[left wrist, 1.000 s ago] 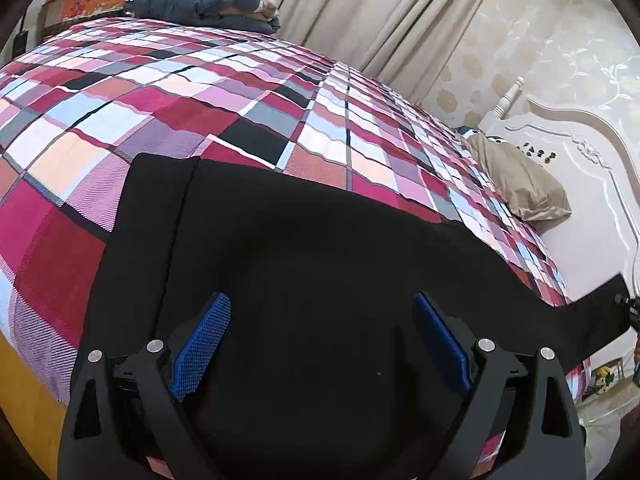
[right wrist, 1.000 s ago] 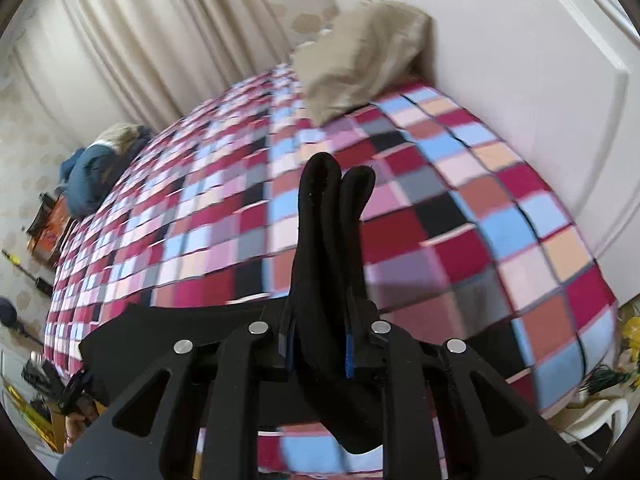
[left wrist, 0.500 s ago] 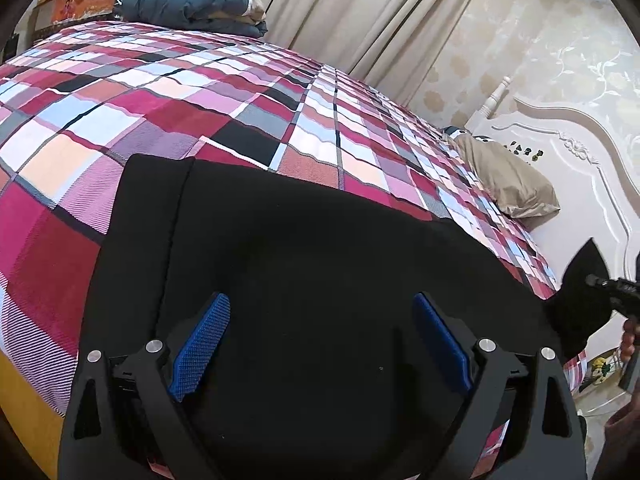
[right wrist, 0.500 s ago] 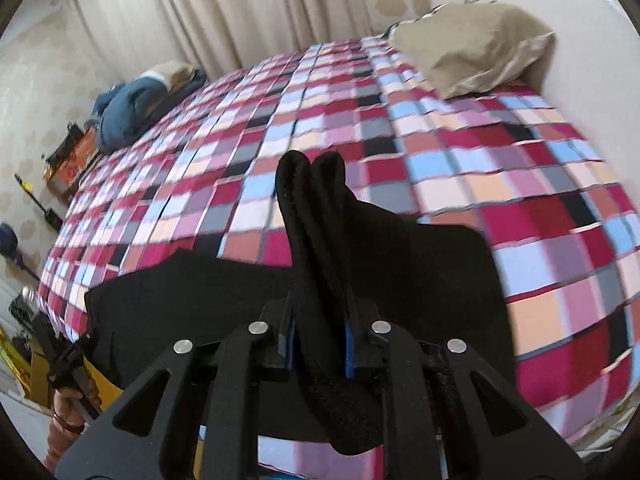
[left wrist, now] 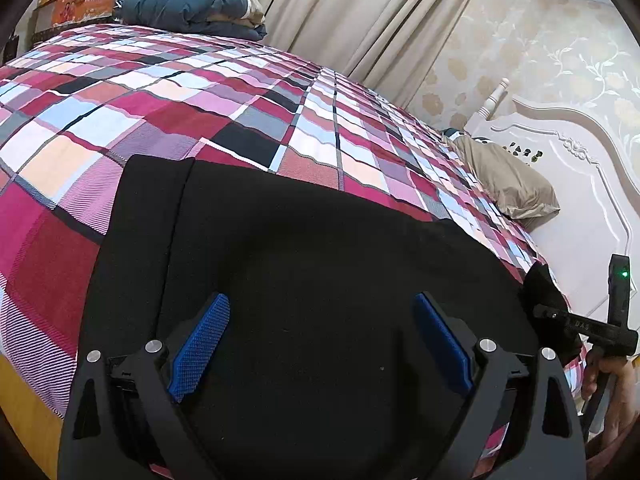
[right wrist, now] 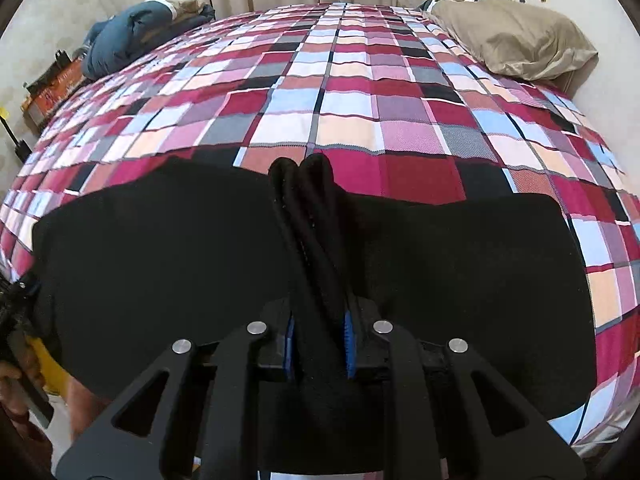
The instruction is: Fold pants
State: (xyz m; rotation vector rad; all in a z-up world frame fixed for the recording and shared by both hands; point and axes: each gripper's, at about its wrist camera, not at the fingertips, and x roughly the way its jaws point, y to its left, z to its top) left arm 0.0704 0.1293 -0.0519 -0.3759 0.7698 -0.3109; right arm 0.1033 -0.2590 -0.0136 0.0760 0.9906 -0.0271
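Observation:
Black pants (left wrist: 320, 240) lie flat on a plaid bed cover (left wrist: 120, 92). My left gripper (left wrist: 320, 304) hovers over their near part, open, its blue pads (left wrist: 200, 340) wide apart with nothing pinched. My right gripper (right wrist: 318, 320) is shut on a bunched fold of the black fabric (right wrist: 304, 216), which sticks up between its pads. Below it the pants (right wrist: 160, 248) spread left and right across the bed. In the left wrist view the right gripper (left wrist: 548, 312) shows at the right edge, holding the raised end of the pants, with a hand behind it.
A tan pillow (right wrist: 512, 40) lies by the white headboard (left wrist: 580, 184). A folded blue quilt (left wrist: 192, 4) and an orange box (left wrist: 76, 4) sit at the far side of the bed. Beige curtains (left wrist: 360, 20) hang behind. The bed's edge runs just under both grippers.
My right gripper has swung left and down with the pants' end, bringing it in over the rest of the pants. The left gripper has kept still and open.

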